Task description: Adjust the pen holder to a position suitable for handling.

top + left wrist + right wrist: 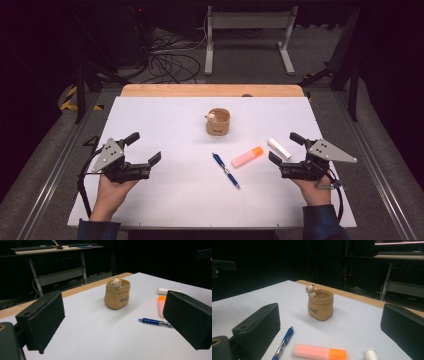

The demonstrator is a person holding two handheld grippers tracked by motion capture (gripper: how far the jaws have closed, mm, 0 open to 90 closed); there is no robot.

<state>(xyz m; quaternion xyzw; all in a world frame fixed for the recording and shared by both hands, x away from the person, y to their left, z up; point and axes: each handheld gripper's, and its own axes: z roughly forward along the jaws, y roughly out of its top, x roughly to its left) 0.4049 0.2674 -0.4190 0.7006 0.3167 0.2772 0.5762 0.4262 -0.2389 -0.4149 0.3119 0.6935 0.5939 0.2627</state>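
A tan sack-shaped pot (218,122) with a small bear figure on its rim stands at the middle of the white table. In front of it lie a blue pen (225,170), an orange highlighter (247,157) and a white cylinder (279,148). My left gripper (142,149) rests at the table's left, held by a hand, jaws wide apart with nothing between them. My right gripper (285,148) sits at the right, open too, its jaws on either side of the white cylinder's near end. The pot (117,294) and pen (155,322) show in the left gripper view, the pot (320,304) and highlighter (319,351) in the right gripper view.
The white mat (165,195) covers a wooden tabletop whose bare strip (212,90) shows at the far edge. Beyond it stand a metal table frame (248,35) and loose cables (167,60) on the floor. Metal rails (60,165) run along both sides.
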